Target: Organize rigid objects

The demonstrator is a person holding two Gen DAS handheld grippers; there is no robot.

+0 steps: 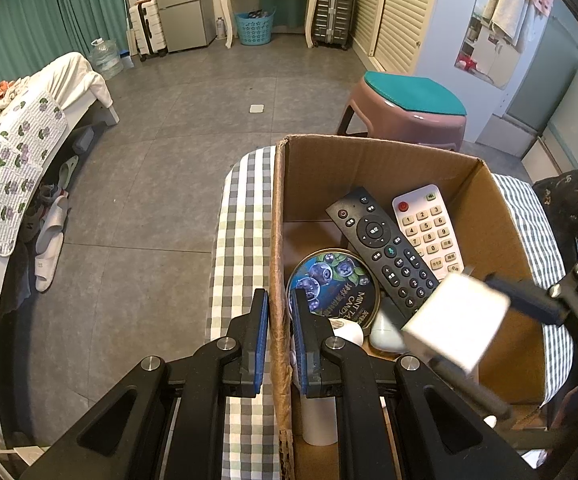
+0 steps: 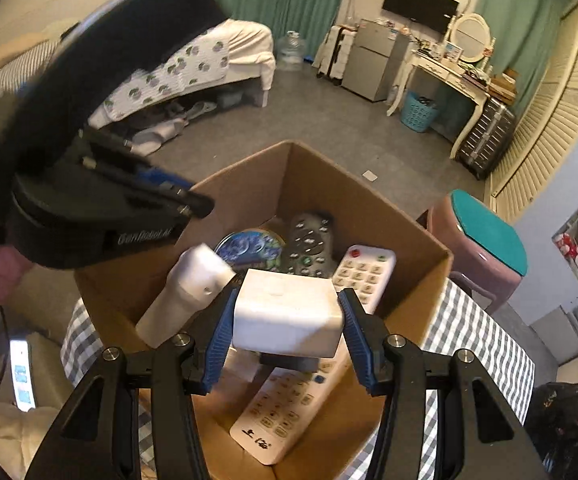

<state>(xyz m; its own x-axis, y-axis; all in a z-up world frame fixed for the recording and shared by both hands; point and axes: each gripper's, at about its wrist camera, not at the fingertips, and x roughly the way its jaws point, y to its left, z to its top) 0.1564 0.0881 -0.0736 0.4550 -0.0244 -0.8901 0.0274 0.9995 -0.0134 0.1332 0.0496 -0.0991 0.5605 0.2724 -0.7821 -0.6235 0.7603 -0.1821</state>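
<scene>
White block (image 2: 287,314), a rigid rectangular plastic item w/ rounded edges, is held between the pads of the right tool (image 2: 287,322) and hangs above the open cardboard box (image 2: 373,216), roughly over its centre. It is judged light and stiff, w/ a smooth, somewhat slippery shell; the grip is best taken across the two flat side faces, as is done here, not on the rounded corners. Left tool (image 1: 279,336) is set narrow, its pads astride the left wall of the box, one pad outside and one inside; whether the wall is actually pinched cannot be told. Inside the box lie a black remote (image 1: 385,252), a white remote (image 1: 429,228), a round candy tin (image 1: 333,284), a white cylindrical bottle (image 2: 187,288) leaning on the left wall, and a second white remote (image 2: 289,412) near the front. The box rests on a desk w/ a checked cloth (image 1: 241,216). Release is judged best made low, since hard items below could be knocked.
</scene>
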